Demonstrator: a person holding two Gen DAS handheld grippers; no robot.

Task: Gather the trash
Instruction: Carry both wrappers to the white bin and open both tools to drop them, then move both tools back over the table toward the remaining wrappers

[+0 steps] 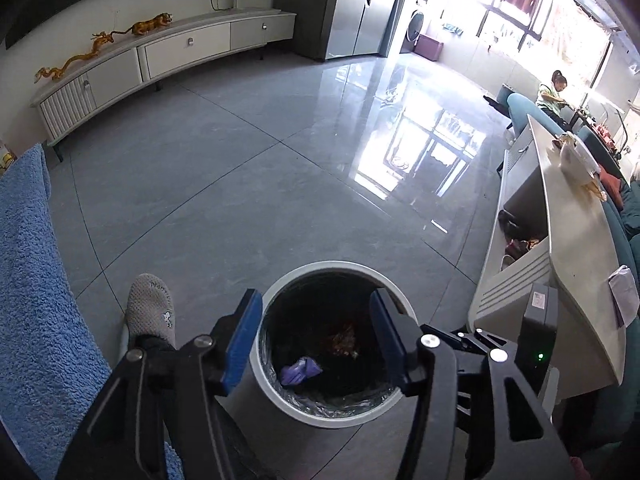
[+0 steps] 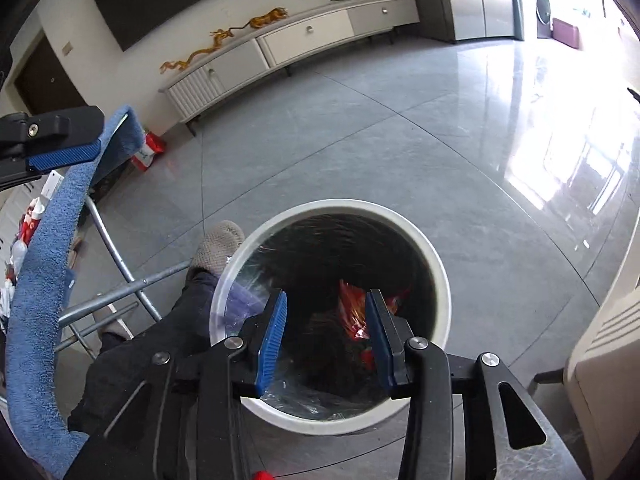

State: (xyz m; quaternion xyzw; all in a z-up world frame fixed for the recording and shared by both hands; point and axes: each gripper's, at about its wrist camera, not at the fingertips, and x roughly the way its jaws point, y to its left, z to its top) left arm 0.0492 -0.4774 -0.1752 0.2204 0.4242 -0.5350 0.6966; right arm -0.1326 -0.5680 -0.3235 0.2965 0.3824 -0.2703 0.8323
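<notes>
A round white trash bin with a clear liner stands on the grey tile floor; it also shows in the right wrist view. Inside lie a purple crumpled piece and brownish scraps. A red shiny wrapper lies in the bin below my right gripper. My left gripper is open and empty above the bin's mouth. My right gripper is open and empty above the bin. One finger of the left gripper shows at the left of the right wrist view.
A blue fluffy towel hangs on a metal rack at left. A foot in a grey slipper stands beside the bin. A long white table is at right, a TV cabinet along the far wall.
</notes>
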